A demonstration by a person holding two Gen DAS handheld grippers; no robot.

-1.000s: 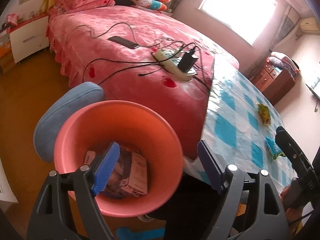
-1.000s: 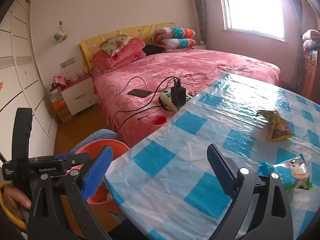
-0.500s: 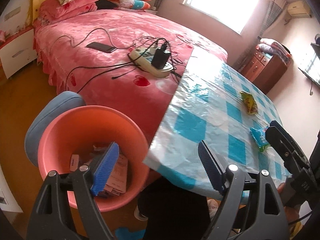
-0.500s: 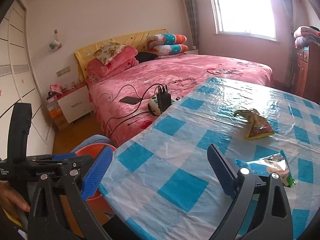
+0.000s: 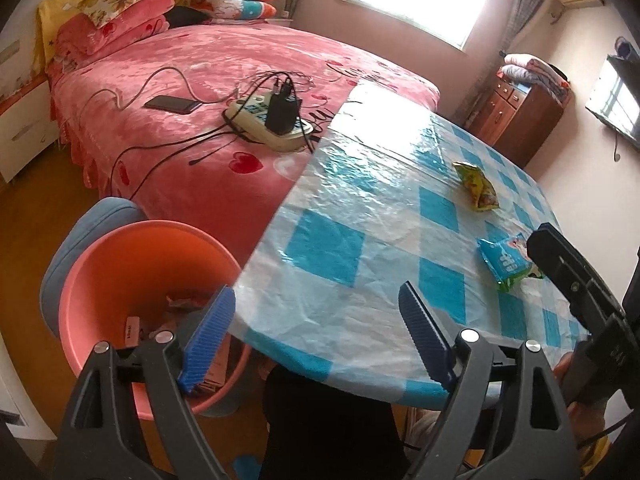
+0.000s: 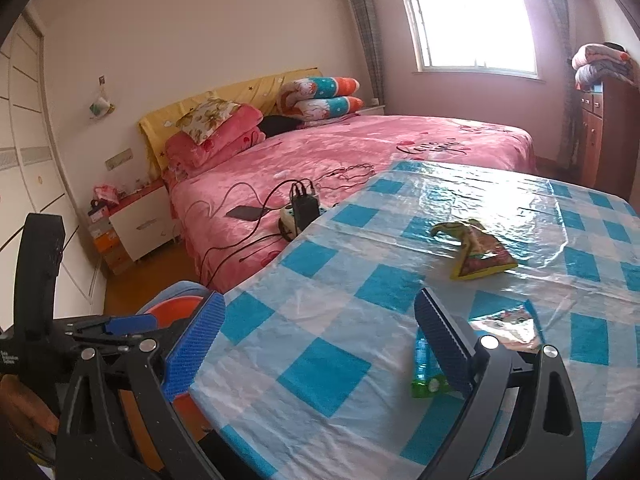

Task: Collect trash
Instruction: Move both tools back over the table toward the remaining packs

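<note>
Evidently both the left gripper (image 5: 316,336) and right gripper (image 6: 320,344) were held spread and empty; the blue wrapper (image 6: 430,368) (nearest) was judged next for the bin (image 5: 120,248).

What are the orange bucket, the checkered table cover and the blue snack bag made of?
Orange bucket: looks like smooth moulded plastic, matte with a soft sheen on its wall.
Checkered table cover: seems thin plastic sheet, since it is wrinkled and shines under the window.
Blue snack bag: probably glossy printed plastic film, crinkled and reflecting light in the right wrist view.
</note>
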